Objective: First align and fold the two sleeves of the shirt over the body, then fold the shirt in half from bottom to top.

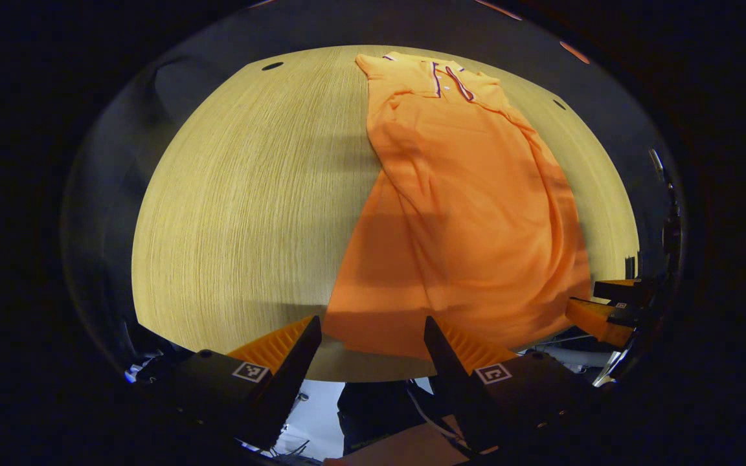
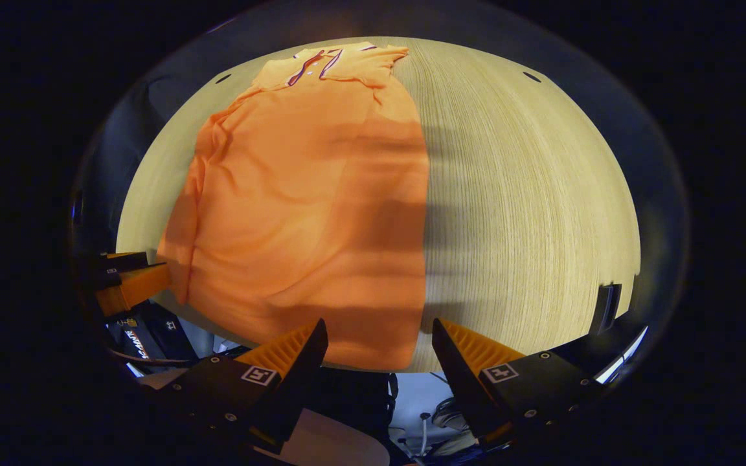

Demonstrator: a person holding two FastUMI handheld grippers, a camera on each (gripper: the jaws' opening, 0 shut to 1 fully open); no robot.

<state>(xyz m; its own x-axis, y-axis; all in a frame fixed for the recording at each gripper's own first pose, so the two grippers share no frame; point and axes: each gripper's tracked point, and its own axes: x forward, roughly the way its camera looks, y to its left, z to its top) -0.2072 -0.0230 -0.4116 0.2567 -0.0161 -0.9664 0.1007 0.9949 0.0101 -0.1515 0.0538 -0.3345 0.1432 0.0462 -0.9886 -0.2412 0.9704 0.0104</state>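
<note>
Pale wood-grain tabletop (image 1: 237, 194) fills the middle of both views, ringed by a dim booth.

Nearest, in the left gripper view, the left gripper (image 1: 373, 343) has its two fingers spread wide apart, holding nothing, poised just off the near edge of the tabletop with the bottom hem of the shirt showing between them. In the right gripper view, the right gripper (image 2: 379, 346) is likewise spread wide and empty, at the same near edge, over the hem's other corner.

Beyond them lies the orange polo shirt (image 1: 470, 213), flat and lengthwise, hem at the near edge and striped collar (image 2: 318, 63) toward the far edge. Both sleeves appear already folded in over the body, making a narrow strip with soft ripples.

Judging by those ripples, the cloth is light, limp and thin, likely to sag and slide on smooth wood. Pinching the two hem corners, all layers together, looks the best hold for carrying the bottom up to the collar.
</note>
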